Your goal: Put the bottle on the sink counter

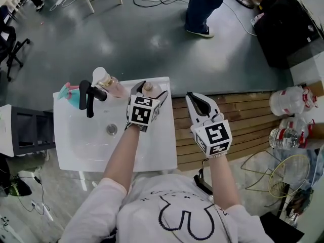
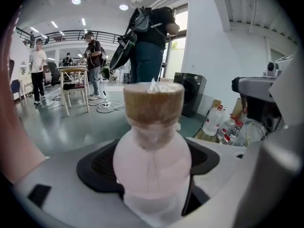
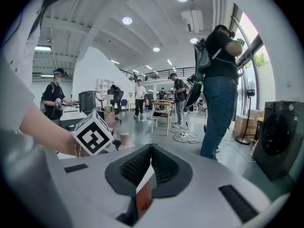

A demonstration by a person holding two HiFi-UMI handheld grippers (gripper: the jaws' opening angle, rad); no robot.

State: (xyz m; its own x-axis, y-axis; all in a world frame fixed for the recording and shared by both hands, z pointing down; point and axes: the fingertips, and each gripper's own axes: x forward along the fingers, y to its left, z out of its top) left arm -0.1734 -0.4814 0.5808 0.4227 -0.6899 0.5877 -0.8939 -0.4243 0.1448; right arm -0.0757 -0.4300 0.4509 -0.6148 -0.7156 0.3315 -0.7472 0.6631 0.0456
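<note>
A pale pink bottle [image 1: 148, 88] with a brown wooden cap stands upright between the jaws of my left gripper [image 1: 152, 91], which is shut on its body. It is over the back right corner of the white sink counter [image 1: 163, 153]; I cannot tell whether its base touches the counter. In the left gripper view the bottle [image 2: 153, 156] fills the gap between the black pads [image 2: 97, 167]. My right gripper [image 1: 192, 97] is shut and holds nothing. It hovers just right of the sink, over the wooden slats, and its jaws meet in the right gripper view [image 3: 151, 148].
A black faucet [image 1: 90, 96] rises at the basin's back left, beside another pink bottle with a white top [image 1: 104, 80] and a teal item [image 1: 67, 91]. Wooden slats [image 1: 243, 120] lie to the right, with large water bottles [image 1: 291, 101] beyond. A person [image 1: 202, 9] stands behind the sink.
</note>
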